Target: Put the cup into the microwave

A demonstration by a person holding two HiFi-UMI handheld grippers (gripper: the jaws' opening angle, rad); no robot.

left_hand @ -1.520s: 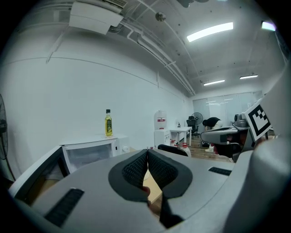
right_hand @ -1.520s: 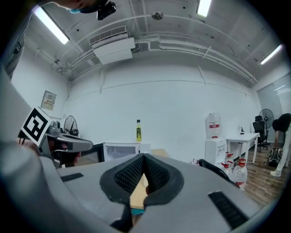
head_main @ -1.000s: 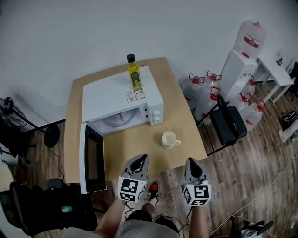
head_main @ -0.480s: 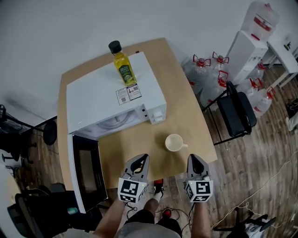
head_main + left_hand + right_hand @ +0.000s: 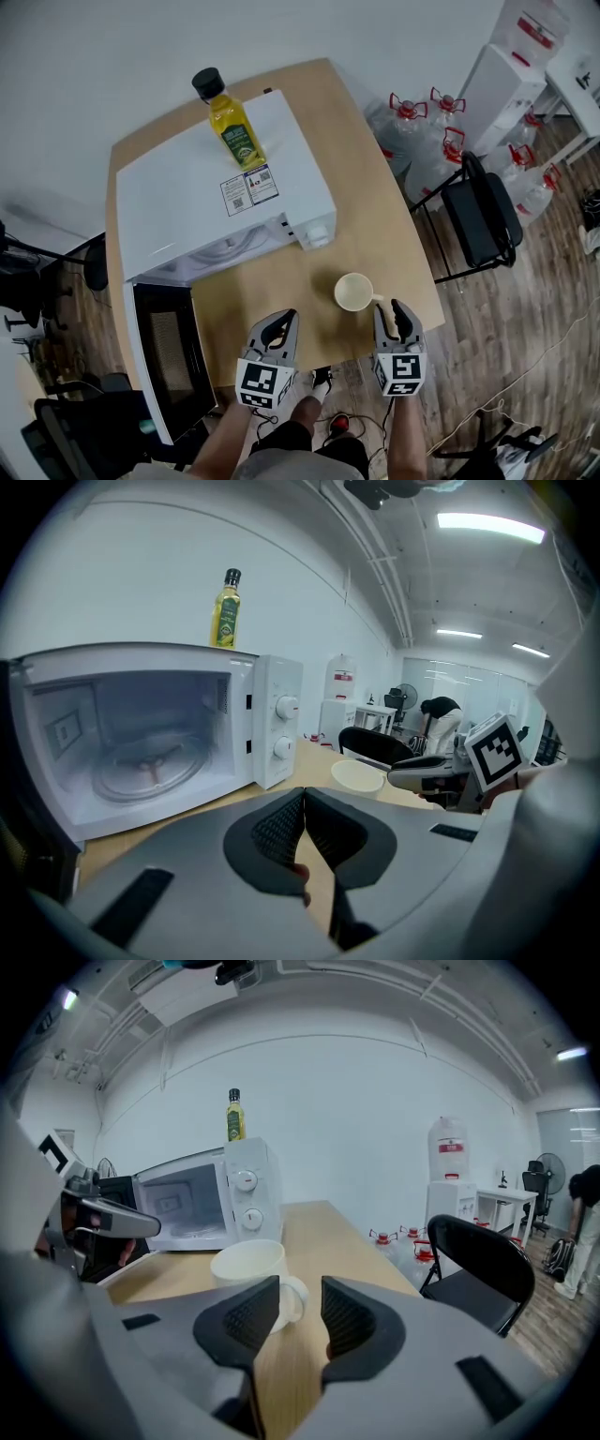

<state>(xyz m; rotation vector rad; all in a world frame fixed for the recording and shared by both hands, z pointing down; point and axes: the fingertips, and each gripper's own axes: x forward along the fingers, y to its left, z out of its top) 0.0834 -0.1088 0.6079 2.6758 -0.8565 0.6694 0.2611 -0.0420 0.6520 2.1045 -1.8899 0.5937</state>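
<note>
I see oil bottle (image 5: 230, 127) upright near far edge of microwave (image 5: 187, 202) top. Black chair (image 5: 483, 220) off table (image 5: 375, 234) right edge; water jugs (image 5: 412, 141) beside its far-right corner.

There is one white microwave oven (image 5: 197, 202), one light wooden worktop (image 5: 370, 225), one yellow oil bottle with a black cap (image 5: 230, 127) and one cream ceramic cup (image 5: 354, 292). On the floor are one black folding chair (image 5: 483, 220), one white water dispenser (image 5: 502, 89), and several clear water jugs with red handles (image 5: 405, 117). These partly hide one another, so their exact number cannot be told.
</note>
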